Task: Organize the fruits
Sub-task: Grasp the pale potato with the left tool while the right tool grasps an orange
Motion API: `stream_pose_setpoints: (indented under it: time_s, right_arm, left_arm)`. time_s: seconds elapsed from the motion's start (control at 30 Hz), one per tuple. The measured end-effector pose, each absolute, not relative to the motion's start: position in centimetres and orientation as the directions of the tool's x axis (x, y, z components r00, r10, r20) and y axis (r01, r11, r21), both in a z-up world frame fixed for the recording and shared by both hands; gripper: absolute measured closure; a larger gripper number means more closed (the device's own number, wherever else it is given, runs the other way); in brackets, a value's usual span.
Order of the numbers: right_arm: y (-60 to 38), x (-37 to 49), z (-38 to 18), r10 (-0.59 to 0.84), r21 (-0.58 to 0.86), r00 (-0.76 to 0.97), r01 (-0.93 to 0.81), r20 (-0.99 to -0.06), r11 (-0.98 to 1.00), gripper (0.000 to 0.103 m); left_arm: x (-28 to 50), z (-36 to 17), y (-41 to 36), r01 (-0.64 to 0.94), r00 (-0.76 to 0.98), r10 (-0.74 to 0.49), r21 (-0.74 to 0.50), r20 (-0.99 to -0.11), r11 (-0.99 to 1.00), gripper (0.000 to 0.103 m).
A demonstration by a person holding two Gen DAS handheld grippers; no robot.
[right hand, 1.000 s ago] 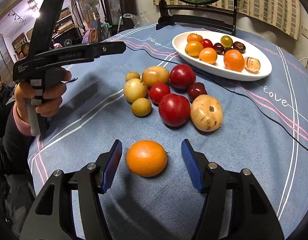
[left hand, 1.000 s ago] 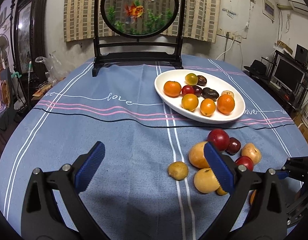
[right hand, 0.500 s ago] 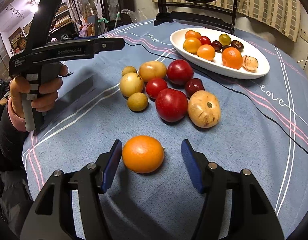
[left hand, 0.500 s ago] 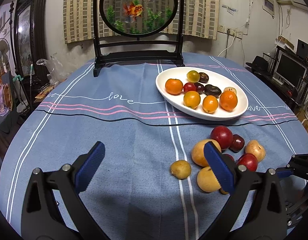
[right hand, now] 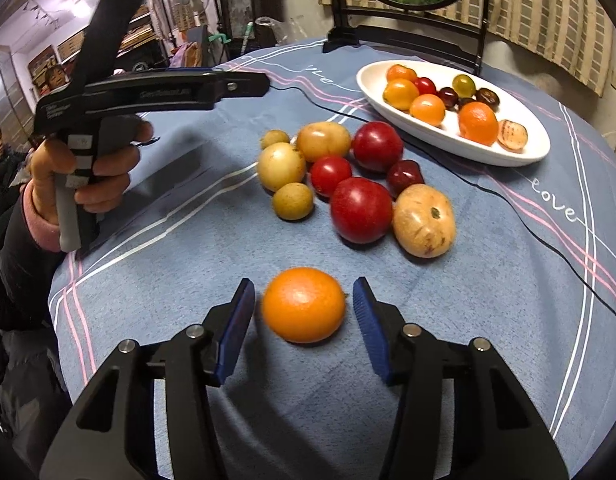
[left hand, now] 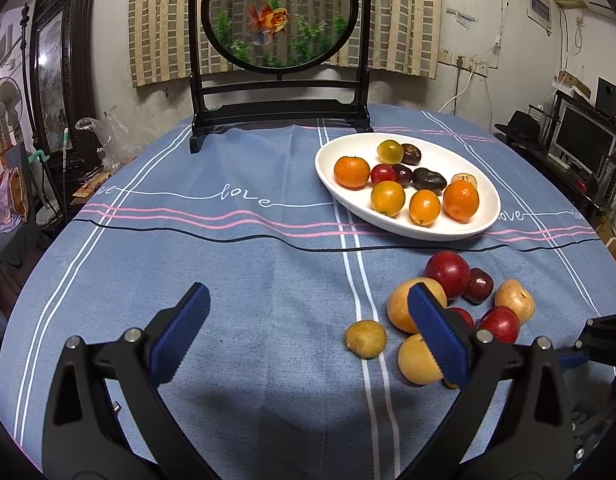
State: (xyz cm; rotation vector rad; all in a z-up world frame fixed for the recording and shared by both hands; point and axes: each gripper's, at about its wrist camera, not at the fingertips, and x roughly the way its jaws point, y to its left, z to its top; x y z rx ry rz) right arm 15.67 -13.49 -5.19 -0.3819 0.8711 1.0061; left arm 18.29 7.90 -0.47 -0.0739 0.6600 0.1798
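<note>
**Right gripper closing in on the orange**

We saw the tablecloth [right hand: 507,280], the white dish [right hand: 459,148] of fruit, then the loose pile [right hand: 347,176]. We judged the orange [right hand: 304,304] light, firm, prone to roll; grip its widest sides. Right gripper [right hand: 304,312] was wide, bracketing it, closer than a second earlier. Left gripper [left hand: 308,332] was wide, empty.

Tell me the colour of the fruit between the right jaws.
Orange; it shows best in the right wrist view.
</note>
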Motion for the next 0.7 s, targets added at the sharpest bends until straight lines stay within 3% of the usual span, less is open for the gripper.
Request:
stream_pose_setpoints:
  time_s: [0.1, 0.23, 0.3, 0.37, 0.43, 0.5, 0.7]
  right_arm:
    - [-13.4, 15.9, -5.4, 0.571, 0.115, 0.233, -0.854, -0.787, 0.508, 0.061]
    - [-14.2, 16.8, -5.2, 0.594, 0.167, 0.233, -0.826, -0.77, 0.539, 0.062]
    - [-14.9, 17.7, -4.8, 0.611, 0.197, 0.247, -0.8, -0.752, 0.566, 0.062]
    - [-15.7, 18.5, -4.6, 0.613, 0.218, 0.272, -0.767, -0.742, 0.604, 0.062]
    - [-16.0, 19.0, -4.7, 0.61, 0.233, 0.274, -0.748, -0.744, 0.621, 0.062]
    - [-15.9, 19.1, -4.8, 0.6, 0.228, 0.28, -0.742, -0.749, 0.631, 0.062]
    - [-15.5, 18.7, -4.9, 0.597, 0.213, 0.276, -0.756, -0.753, 0.618, 0.062]
  left_arm:
    - [18.3, -0.5, 8.0, -0.191, 0.779, 0.142, -0.015, -0.611, 0.981, 0.002]
    - [18.3, -0.6, 7.8, -0.169, 0.778, 0.11, -0.037, -0.619, 0.985, 0.002]
    - [18.3, -0.6, 7.4, -0.098, 0.776, 0.032, -0.07, -0.629, 0.993, 0.004]
    - [18.2, -0.7, 6.4, -0.002, 0.77, -0.053, -0.084, -0.636, 0.996, 0.015]
    - [18.1, -1.1, 5.0, 0.1, 0.748, -0.116, -0.062, -0.654, 0.993, 0.043]
    - [18.2, -1.6, 4.1, 0.161, 0.716, -0.164, -0.067, -0.679, 0.985, 0.06]
    - [18.1, -2.8, 3.1, 0.212, 0.67, -0.189, -0.059, -0.718, 0.975, 0.065]
